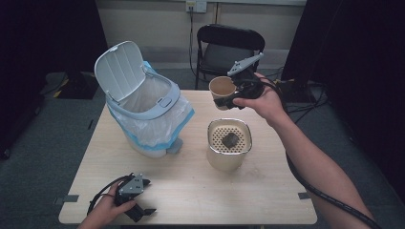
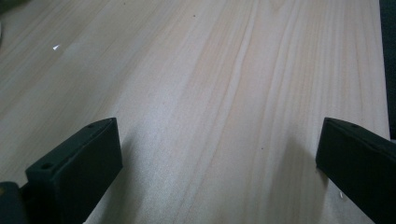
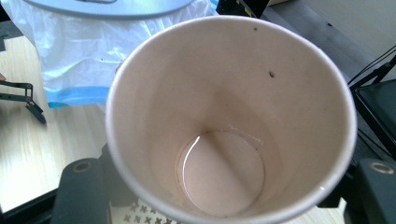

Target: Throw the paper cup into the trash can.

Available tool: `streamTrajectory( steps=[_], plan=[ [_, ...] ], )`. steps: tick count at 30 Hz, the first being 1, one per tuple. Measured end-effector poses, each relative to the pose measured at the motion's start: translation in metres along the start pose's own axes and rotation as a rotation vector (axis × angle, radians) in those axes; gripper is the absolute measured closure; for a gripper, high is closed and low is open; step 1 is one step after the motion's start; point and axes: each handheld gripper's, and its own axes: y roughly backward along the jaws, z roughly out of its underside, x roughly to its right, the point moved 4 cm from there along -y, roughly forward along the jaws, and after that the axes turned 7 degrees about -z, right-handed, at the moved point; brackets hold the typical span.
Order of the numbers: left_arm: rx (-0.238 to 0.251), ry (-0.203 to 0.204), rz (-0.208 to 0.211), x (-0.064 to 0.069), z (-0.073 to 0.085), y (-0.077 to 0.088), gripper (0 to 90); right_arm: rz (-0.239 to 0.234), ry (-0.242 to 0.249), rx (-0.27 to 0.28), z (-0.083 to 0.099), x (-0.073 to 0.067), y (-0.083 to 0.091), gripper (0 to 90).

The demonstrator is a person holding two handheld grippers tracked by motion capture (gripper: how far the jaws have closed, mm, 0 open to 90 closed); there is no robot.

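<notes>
High view: one paper cup (image 1: 222, 90) is held off the bench (image 1: 191, 186) in the right hand-held gripper (image 1: 232, 101), which hangs above the far right part of the bench, beyond the strainer container (image 1: 229, 145). Its jaws press the cup's wall from both sides, narrowed to the cup's width. The cup is tipped, its mouth facing the camera and slightly left. In the right gripper view the cup (image 3: 231, 121) looks nearly empty, with a brownish film on its base and a few dark specks on the wall.

One beige container sits right of centre on the bench, topped by a perforated strainer with one dark lump (image 1: 231, 139) on it. One white pedal bin (image 1: 143, 107) stands at the left, its lid raised and one blue-edged plastic liner folded over its rim.

The left hand-held gripper (image 1: 136, 202) rests at the near left edge of the bench. In the left gripper view its two jaws stand wide apart over bare wood (image 2: 210, 93), holding nothing.

One black folding chair (image 1: 229, 47) stands behind the bench.
</notes>
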Motion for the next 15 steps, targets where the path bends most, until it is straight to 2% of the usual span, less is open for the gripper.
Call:
streamTrajectory(
  steps=[15],
  plan=[
    [0.001, -0.002, 0.0, 0.0, 0.0, 0.0, 0.0, -0.046, 0.034, -0.007, -0.032, -0.01, -0.007, 28.8]
  ],
)
